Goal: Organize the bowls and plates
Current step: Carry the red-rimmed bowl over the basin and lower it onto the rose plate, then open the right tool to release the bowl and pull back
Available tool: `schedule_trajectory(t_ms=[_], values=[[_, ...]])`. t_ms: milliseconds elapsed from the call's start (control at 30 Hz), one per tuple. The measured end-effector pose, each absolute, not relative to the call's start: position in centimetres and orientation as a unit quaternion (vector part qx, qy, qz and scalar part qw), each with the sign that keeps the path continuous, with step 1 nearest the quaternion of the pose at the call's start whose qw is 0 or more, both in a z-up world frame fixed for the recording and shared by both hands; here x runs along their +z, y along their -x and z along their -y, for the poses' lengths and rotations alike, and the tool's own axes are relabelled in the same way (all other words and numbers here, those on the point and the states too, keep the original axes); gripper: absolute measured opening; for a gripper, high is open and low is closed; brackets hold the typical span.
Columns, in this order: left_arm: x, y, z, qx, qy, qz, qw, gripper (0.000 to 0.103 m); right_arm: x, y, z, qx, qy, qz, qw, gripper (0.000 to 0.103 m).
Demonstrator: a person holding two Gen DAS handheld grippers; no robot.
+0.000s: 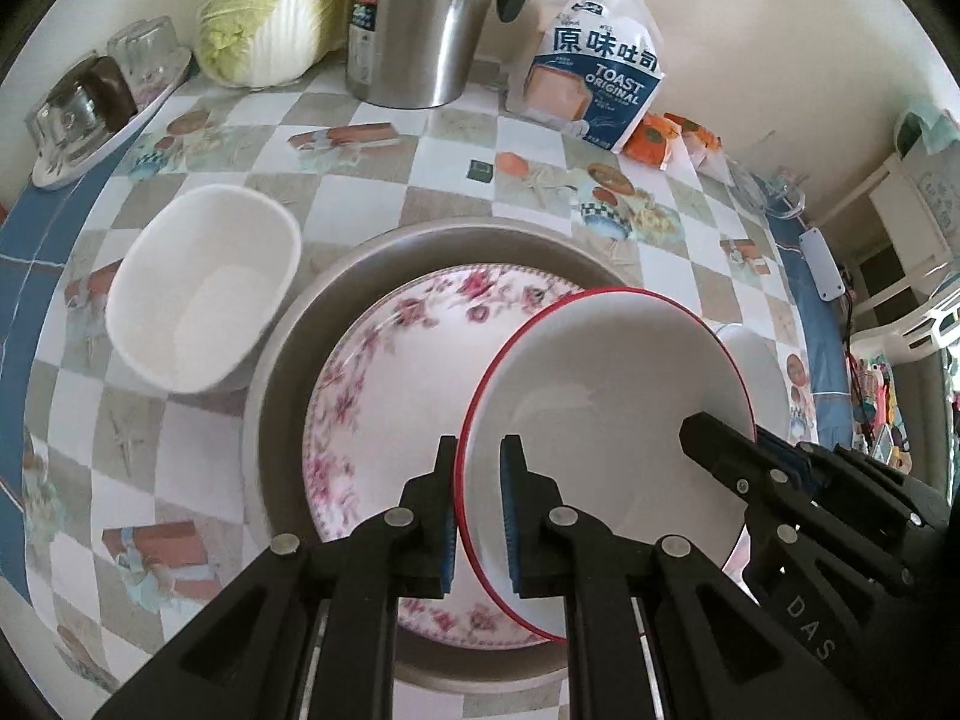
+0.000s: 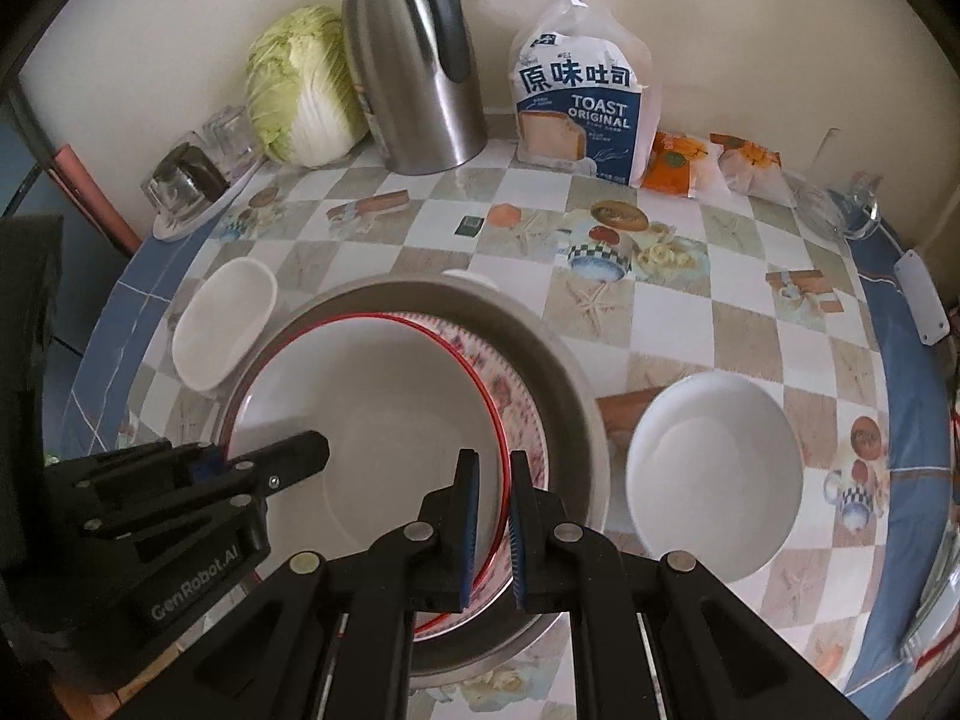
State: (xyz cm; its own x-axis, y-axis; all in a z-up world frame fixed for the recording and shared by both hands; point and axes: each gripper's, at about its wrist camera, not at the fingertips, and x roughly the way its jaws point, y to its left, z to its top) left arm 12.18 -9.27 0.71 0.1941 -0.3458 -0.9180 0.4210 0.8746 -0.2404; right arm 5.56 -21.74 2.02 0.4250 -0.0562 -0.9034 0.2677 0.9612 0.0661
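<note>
Checkered oilcloth printed with seaside pictures covers the table [image 2: 720, 324], which is pushed against a cream wall. Both tools are clamped on one dish: the left gripper [image 1: 480, 462] pinches the rim of the red-rimmed plate [image 1: 606, 420] at about eight o'clock, and the right gripper [image 2: 493, 480] pinches the opposite rim at about four. The plate hangs tilted over the floral plate [image 1: 384, 396], which lies in the grey basin [image 1: 288, 372].

To my eye they are about to nest it on the floral one. I would level it first, lower both sides together, centre it, and let go only once it sits flat, since a lopsided release could chip a rim.

Outward from the basin, an oval white dish [image 1: 204, 288] at ten o'clock and a round white bowl [image 2: 714, 474] at three both look empty. At the wall stand a steel flask [image 2: 420, 60], a cabbage [image 2: 300, 84], a toast bag [image 2: 576, 102] and upturned glasses on a tray [image 1: 90, 138].
</note>
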Motion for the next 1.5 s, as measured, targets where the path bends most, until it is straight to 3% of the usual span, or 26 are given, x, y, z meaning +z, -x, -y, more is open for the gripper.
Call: schedule_trajectory(t_ms=[1500], values=[[-1.3,-13.7,8.3,-0.234,-0.021,-0.602,0.763,0.016,-0.4,-5.2,21.0,-0.099,-0.176,-0.479,0.854,0.013]])
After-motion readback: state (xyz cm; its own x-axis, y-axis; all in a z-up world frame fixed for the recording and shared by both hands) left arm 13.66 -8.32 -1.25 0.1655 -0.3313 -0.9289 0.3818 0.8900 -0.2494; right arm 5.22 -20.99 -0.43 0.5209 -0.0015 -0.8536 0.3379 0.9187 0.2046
